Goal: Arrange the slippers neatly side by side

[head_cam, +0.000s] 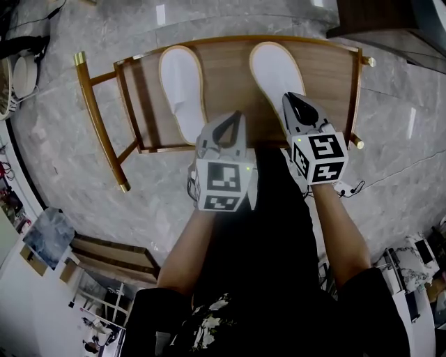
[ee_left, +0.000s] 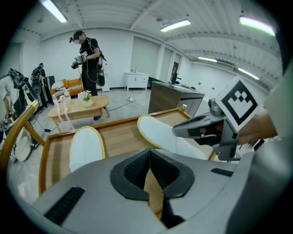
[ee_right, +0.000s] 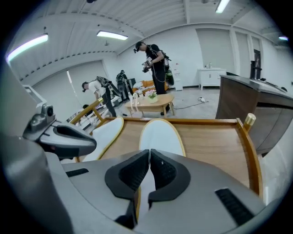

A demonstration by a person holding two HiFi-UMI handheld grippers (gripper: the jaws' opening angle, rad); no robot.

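Two white slippers with yellow trim lie toes away from me on a low wooden rack (head_cam: 230,70). The left slipper (head_cam: 182,87) and the right slipper (head_cam: 275,70) are roughly parallel, a strip of bare wood between them. My left gripper (head_cam: 237,117) hovers just right of the left slipper's heel, its jaws shut with only wood showing through the slit (ee_left: 149,153). My right gripper (head_cam: 291,101) is over the right slipper's near end, which it hides. Its jaws meet at the tips (ee_right: 149,153). The white slipper (ee_right: 161,137) shows beyond and below them.
The rack has raised wooden rails and brass-tipped posts (head_cam: 80,57) and stands on a grey marble floor. A dark cabinet (head_cam: 376,21) is beyond its far right corner. Farther off stand a low coffee table (ee_left: 80,109) and a person (ee_left: 89,59).
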